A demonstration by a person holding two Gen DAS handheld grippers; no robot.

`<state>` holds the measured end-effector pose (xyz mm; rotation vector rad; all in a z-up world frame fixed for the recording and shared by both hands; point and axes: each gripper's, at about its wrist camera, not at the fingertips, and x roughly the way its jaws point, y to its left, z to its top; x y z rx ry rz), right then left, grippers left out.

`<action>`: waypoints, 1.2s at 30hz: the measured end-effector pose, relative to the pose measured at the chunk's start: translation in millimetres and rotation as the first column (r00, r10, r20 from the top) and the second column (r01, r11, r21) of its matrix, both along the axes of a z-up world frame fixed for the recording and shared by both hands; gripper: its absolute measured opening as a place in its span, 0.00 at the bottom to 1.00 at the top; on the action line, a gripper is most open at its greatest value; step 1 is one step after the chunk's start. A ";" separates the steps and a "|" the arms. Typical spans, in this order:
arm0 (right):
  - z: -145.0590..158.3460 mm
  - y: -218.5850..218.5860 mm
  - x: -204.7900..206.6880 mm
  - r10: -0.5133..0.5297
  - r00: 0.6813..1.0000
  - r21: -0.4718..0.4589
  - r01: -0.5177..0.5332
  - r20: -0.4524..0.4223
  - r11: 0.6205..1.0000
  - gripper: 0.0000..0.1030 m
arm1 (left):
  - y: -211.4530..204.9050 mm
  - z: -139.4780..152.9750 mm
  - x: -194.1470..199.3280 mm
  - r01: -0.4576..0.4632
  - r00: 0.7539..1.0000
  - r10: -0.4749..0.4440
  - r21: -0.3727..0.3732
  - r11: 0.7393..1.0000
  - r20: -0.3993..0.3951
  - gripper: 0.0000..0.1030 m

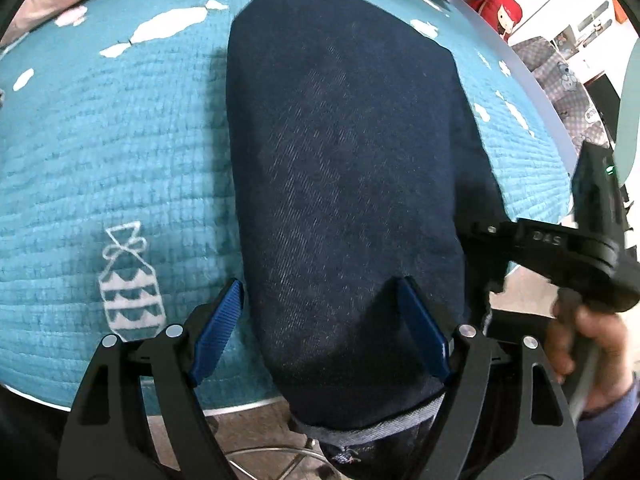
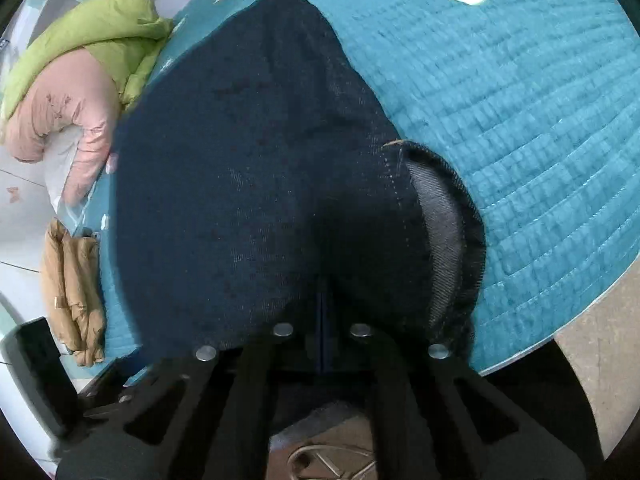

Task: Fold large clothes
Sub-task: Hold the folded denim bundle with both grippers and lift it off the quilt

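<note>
I see dark jeans lying lengthwise on the teal quilted cover, their near end hanging over the table edge toward me. My left gripper hangs above that near end with its blue pads wide apart, one over the cover, the other over the denim; nothing is between them. From this view I also see the right gripper's black body and the hand holding it, at the jeans' right edge. The right wrist view shows my right gripper with jaws together; whether they pinch denim I cannot tell. Only here do I see a turned-up hem, the green and pink jackets, and a tan garment at the cover's edge.
</note>
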<state>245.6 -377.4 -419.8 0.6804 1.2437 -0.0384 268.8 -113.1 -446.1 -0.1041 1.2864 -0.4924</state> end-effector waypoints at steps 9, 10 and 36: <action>34.6 -34.7 -29.9 -0.102 0.993 0.104 0.096 0.059 0.990 0.24 | 8.4 14.5 7.8 -0.012 1.000 0.011 -0.070 0.997 -0.005 0.77; 40.6 -43.6 -34.0 -0.123 0.990 0.109 0.115 0.074 0.987 0.27 | 10.1 17.0 11.0 -0.019 1.000 0.019 -0.091 0.996 -0.008 0.77; 9.8 -60.0 -24.0 -0.076 0.997 0.250 0.079 -0.021 0.965 0.76 | -16.0 -12.6 111.3 -0.021 0.994 0.022 0.009 1.000 -0.107 0.86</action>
